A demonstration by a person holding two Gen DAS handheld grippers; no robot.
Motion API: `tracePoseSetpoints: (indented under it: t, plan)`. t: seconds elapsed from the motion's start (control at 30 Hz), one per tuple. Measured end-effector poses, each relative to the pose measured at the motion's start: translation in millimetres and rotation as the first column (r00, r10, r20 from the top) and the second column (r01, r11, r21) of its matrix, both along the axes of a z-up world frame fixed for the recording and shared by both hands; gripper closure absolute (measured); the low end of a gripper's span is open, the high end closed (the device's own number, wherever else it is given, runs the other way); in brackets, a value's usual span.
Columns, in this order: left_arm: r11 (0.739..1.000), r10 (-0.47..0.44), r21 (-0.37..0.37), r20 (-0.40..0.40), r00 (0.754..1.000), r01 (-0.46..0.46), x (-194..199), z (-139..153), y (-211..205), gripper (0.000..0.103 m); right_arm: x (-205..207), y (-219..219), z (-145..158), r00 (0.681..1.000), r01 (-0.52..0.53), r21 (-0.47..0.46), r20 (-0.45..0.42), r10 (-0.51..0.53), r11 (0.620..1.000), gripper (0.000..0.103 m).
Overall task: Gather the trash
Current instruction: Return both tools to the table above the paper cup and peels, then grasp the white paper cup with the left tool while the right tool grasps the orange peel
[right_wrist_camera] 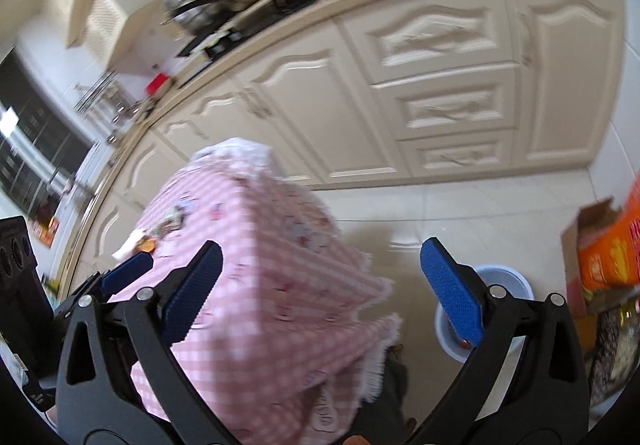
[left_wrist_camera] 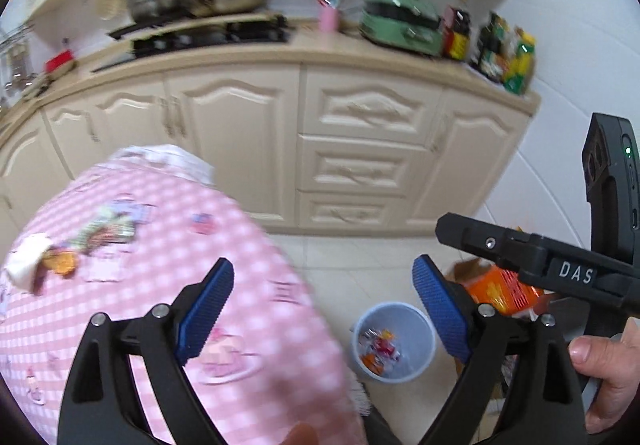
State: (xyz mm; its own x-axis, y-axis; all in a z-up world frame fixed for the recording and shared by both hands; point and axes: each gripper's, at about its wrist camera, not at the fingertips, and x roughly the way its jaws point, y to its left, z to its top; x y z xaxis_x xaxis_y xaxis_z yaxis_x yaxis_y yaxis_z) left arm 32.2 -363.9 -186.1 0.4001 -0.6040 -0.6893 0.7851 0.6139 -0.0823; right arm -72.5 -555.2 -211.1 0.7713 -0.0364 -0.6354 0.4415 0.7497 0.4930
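Trash lies on the pink checked tablecloth (left_wrist_camera: 240, 245): a white crumpled tissue (left_wrist_camera: 28, 261), an orange wrapper (left_wrist_camera: 60, 263) and a colourful wrapper (left_wrist_camera: 108, 227); the pile also shows in the right wrist view (right_wrist_camera: 148, 241). A pale blue bin (left_wrist_camera: 394, 341) with several wrappers inside stands on the floor right of the table; its rim shows behind the right finger (right_wrist_camera: 512, 281). My left gripper (left_wrist_camera: 324, 313) is open and empty over the table's right edge. My right gripper (right_wrist_camera: 320, 289) is open and empty above the table corner.
Cream kitchen cabinets (left_wrist_camera: 360, 149) run along the back, with a stove, pots and a green appliance (left_wrist_camera: 400, 25) on the counter. An orange cardboard box (right_wrist_camera: 608, 253) stands on the floor right of the bin. White floor tiles (right_wrist_camera: 460, 213) lie between table and cabinets.
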Motion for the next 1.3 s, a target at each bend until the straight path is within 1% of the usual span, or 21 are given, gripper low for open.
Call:
tracePoseSetpoints:
  t: [0.13, 0.27, 0.43, 0.47, 0.53, 0.67, 0.8, 0.9, 0.97, 1.03, 1.13, 1.17, 1.2, 1.23, 1.3]
  plan:
    - [0.995, 0.092, -0.046, 0.027, 0.995, -0.091, 19.7, 14.6, 43.5, 0.014, 33.6, 31.5, 16.1, 0.997, -0.080, -0.028, 0.019, 0.080, 0.996, 0.006]
    - [0.974, 0.212, -0.089, 0.042, 0.976, -0.208, 46.4, 23.6, 95.2, 0.014, 67.7, 64.3, 28.2, 0.987, -0.157, -0.065, 0.021, 0.159, 0.985, 0.006]
    - [0.937, 0.340, -0.104, 0.063, 0.938, -0.333, 77.6, 25.2, 157.2, 0.014, 108.4, 105.4, 34.5, 0.967, -0.251, -0.100, 0.007, 0.253, 0.963, 0.006]
    - [0.924, 0.375, -0.103, 0.068, 0.924, -0.368, 86.6, 23.3, 174.8, 0.014, 117.7, 114.0, 34.2, 0.962, -0.272, -0.107, 0.001, 0.274, 0.956, 0.006]
    - [0.907, 0.417, -0.098, 0.069, 0.906, -0.409, 99.5, 18.8, 194.9, 0.014, 133.0, 128.8, 32.6, 0.951, -0.308, -0.117, -0.014, 0.309, 0.944, 0.006]
    - [0.862, 0.506, -0.064, 0.064, 0.860, -0.503, 135.6, 0.5, 241.6, 0.014, 166.4, 160.5, 24.5, 0.924, -0.382, -0.126, -0.050, 0.379, 0.915, 0.006]
    - [0.836, 0.548, -0.023, 0.058, 0.834, -0.548, 174.3, -21.8, 270.1, 0.014, 198.9, 189.0, 9.8, 0.898, -0.440, -0.133, -0.097, 0.430, 0.888, 0.006]
    - [0.836, 0.547, 0.010, 0.048, 0.835, -0.549, 197.8, -38.5, 272.2, 0.014, 216.5, 204.2, -1.0, 0.881, -0.471, -0.130, -0.121, 0.457, 0.873, 0.006]
    - [0.846, 0.530, 0.039, 0.039, 0.847, -0.531, 215.8, -51.2, 268.2, 0.014, 228.7, 214.9, -8.7, 0.870, -0.490, -0.135, -0.141, 0.473, 0.861, 0.006]
    - [0.851, 0.521, 0.068, 0.024, 0.853, -0.521, 235.6, -65.2, 264.3, 0.014, 238.9, 222.3, -15.5, 0.861, -0.504, -0.135, -0.156, 0.484, 0.853, 0.006]
    - [0.855, 0.510, 0.106, 0.003, 0.860, -0.508, 255.2, -81.9, 255.5, 0.014, 253.0, 229.9, -26.1, 0.852, -0.518, -0.133, -0.175, 0.494, 0.845, 0.006]
    - [0.865, 0.494, 0.117, -0.027, 0.869, -0.488, 263.2, -85.8, 252.9, 0.014, 257.5, 232.1, -29.3, 0.849, -0.521, -0.133, -0.180, 0.497, 0.843, 0.006]
    - [0.875, 0.478, 0.105, -0.047, 0.877, -0.472, 268.0, -86.1, 251.9, 0.014, 262.5, 234.8, -32.6, 0.847, -0.524, -0.134, -0.186, 0.497, 0.841, 0.006]
    - [0.881, 0.470, 0.092, -0.052, 0.881, -0.465, 272.3, -85.7, 251.3, 0.014, 266.8, 237.0, -35.3, 0.844, -0.528, -0.133, -0.189, 0.502, 0.839, 0.006]
    - [0.883, 0.464, 0.095, -0.046, 0.884, -0.459, 278.7, -85.1, 249.2, 0.014, 274.8, 243.0, -40.3, 0.836, -0.541, -0.130, -0.194, 0.513, 0.831, 0.006]
